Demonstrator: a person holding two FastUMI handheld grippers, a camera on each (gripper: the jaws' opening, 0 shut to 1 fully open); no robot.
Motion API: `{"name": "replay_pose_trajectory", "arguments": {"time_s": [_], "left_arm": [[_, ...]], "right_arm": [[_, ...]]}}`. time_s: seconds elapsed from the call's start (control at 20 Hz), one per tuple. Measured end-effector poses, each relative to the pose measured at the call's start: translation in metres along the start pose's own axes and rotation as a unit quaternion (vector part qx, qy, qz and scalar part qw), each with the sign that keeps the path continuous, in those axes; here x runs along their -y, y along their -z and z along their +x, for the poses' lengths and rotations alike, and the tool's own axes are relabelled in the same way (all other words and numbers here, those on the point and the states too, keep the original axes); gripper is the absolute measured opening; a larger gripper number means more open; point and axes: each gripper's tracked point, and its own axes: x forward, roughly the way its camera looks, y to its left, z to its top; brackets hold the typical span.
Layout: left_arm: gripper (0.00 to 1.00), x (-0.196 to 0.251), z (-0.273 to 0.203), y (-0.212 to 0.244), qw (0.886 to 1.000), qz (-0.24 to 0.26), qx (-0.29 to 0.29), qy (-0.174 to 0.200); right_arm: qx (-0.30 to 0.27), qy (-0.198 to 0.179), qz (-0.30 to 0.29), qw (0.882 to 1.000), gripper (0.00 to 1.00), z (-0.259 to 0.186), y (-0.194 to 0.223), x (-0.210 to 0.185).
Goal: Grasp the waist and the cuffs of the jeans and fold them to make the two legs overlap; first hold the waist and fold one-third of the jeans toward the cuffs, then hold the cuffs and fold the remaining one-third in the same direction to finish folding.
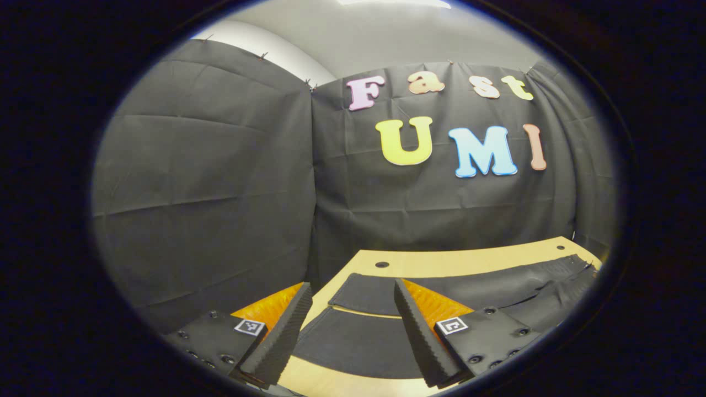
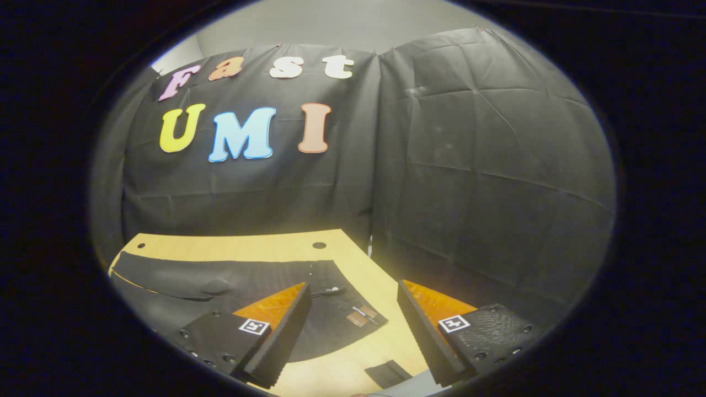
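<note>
My wooden table [image 1: 458,263] has small round holes near its far edge (one per corner I see). Black cloth wall [image 2: 485,165] behind.

The left gripper [image 1: 353,314] hovers with its jaws spread wide, gripping nothing. The right gripper [image 2: 353,317] hangs likewise, fingers parted and empty.

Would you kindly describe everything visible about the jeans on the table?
The jeans are black, dark denim by the look, spread flat and unfolded on the light wooden table. The two cuffs lie side by side with a thin gap between, seen between the left gripper's open fingers. The waist, with a small brown patch, lies near the right gripper. Neither gripper touches them.
</note>
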Motion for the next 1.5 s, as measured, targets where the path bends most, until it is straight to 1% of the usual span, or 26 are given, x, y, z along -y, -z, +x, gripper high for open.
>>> {"name": "replay_pose_trajectory", "arguments": {"time_s": [0.05,0.1,0.15,0.2,0.3,0.35,0.45,0.6,0.7,0.75,0.8,0.85,1.0,1.05,1.1,1.15,1.2,1.35,1.5], "left_arm": [[0.96,-0.001,0.004,0.003,1.000,-0.007,-0.010,0.001],[0.94,-0.003,0.008,0.008,1.000,-0.016,-0.022,-0.002],[0.96,-0.006,0.013,0.015,0.999,-0.027,-0.036,-0.004],[0.96,-0.008,0.014,0.023,0.998,-0.040,-0.054,-0.007],[0.97,-0.016,0.017,0.044,0.993,-0.072,-0.095,-0.019],[0.97,-0.022,0.018,0.057,0.988,-0.091,-0.118,-0.029],[0.97,-0.037,0.018,0.084,0.975,-0.131,-0.171,-0.059],[0.97,-0.054,0.025,0.112,0.953,-0.174,-0.236,-0.081],[0.97,-0.061,0.035,0.125,0.940,-0.188,-0.273,-0.080],[0.97,-0.064,0.037,0.135,0.931,-0.196,-0.295,-0.083],[1.00,-0.067,0.040,0.141,0.922,-0.214,-0.312,-0.079],[0.97,-0.071,0.041,0.150,0.912,-0.235,-0.325,-0.082],[0.97,-0.082,0.044,0.170,0.888,-0.267,-0.359,-0.101],[0.94,-0.082,0.046,0.173,0.880,-0.282,-0.367,-0.105],[0.98,-0.082,0.047,0.177,0.871,-0.297,-0.377,-0.109],[0.95,-0.084,0.049,0.185,0.861,-0.312,-0.387,-0.111],[0.97,-0.089,0.048,0.191,0.852,-0.321,-0.396,-0.120],[0.98,-0.100,0.050,0.203,0.830,-0.351,-0.411,-0.142],[0.98,-0.100,0.049,0.218,0.799,-0.393,-0.427,-0.158]], "right_arm": [[-0.005,-0.004,0.005,1.000,0.94,0.000,0.002,-0.003],[-0.011,-0.007,0.011,1.000,0.95,0.001,0.003,-0.006],[-0.020,-0.007,0.018,1.000,0.95,0.005,0.007,-0.008],[-0.030,-0.007,0.024,0.999,0.94,0.008,0.010,-0.009],[-0.051,-0.005,0.027,0.998,0.95,0.016,0.017,-0.009],[-0.055,-0.006,0.027,0.998,0.94,0.020,0.018,-0.011],[-0.074,-0.019,0.024,0.997,0.95,0.029,0.024,-0.018],[-0.099,-0.040,0.045,0.993,0.95,0.035,0.035,-0.028],[-0.111,-0.040,0.060,0.991,0.95,0.040,0.038,-0.032],[-0.122,-0.031,0.070,0.990,0.95,0.040,0.043,-0.029],[-0.131,-0.027,0.088,0.987,0.95,0.043,0.046,-0.029],[-0.146,-0.022,0.111,0.983,0.95,0.043,0.051,-0.031],[-0.189,-0.017,0.189,0.963,0.95,0.047,0.064,-0.039],[-0.197,-0.017,0.201,0.960,0.94,0.049,0.069,-0.040],[-0.209,-0.016,0.203,0.957,0.95,0.052,0.074,-0.039],[-0.219,-0.020,0.207,0.953,0.95,0.054,0.078,-0.041],[-0.232,-0.023,0.214,0.949,0.95,0.057,0.081,-0.045],[-0.281,-0.039,0.257,0.924,0.95,0.058,0.094,-0.056],[-0.318,-0.036,0.299,0.899,0.96,0.060,0.108,-0.059]]}}
